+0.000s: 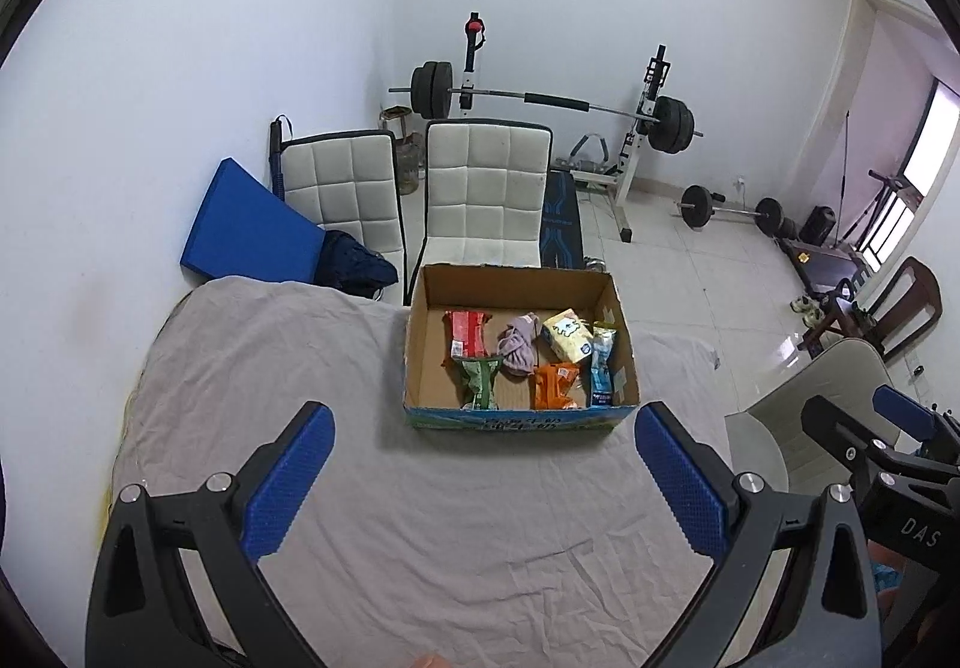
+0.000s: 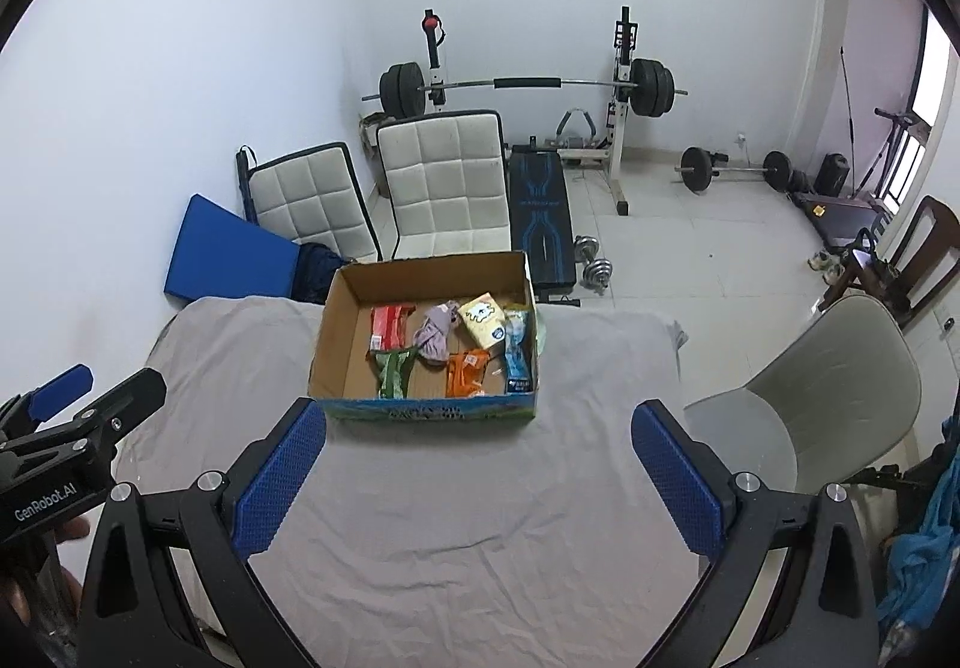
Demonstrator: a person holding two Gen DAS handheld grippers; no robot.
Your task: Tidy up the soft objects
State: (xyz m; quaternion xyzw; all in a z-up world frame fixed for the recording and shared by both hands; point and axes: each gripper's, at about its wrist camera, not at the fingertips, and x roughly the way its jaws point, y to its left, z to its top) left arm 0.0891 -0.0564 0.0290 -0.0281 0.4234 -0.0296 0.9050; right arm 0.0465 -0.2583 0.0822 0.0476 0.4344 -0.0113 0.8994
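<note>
A cardboard box (image 1: 516, 281) (image 2: 432, 266) stands on the far half of a table draped in grey cloth (image 1: 420, 518) (image 2: 468, 518). Inside lie a red packet (image 1: 467, 333) (image 2: 389, 326), a green packet (image 1: 479, 381) (image 2: 393, 373), a crumpled mauve cloth (image 1: 519, 350) (image 2: 435, 335), an orange packet (image 1: 555, 385) (image 2: 467, 373), a yellow tissue pack (image 1: 567, 339) (image 2: 482, 319) and a blue packet (image 1: 602, 368) (image 2: 519, 356). My left gripper (image 1: 483, 428) and right gripper (image 2: 477, 425) both hover open and empty over the near cloth, short of the box.
Two white padded chairs (image 1: 486, 188) (image 2: 444, 182) and a blue mat (image 1: 246, 230) stand behind the table. A barbell rack (image 1: 630, 128) and loose weights (image 2: 732, 167) fill the far floor. A grey chair (image 2: 834, 386) sits right of the table.
</note>
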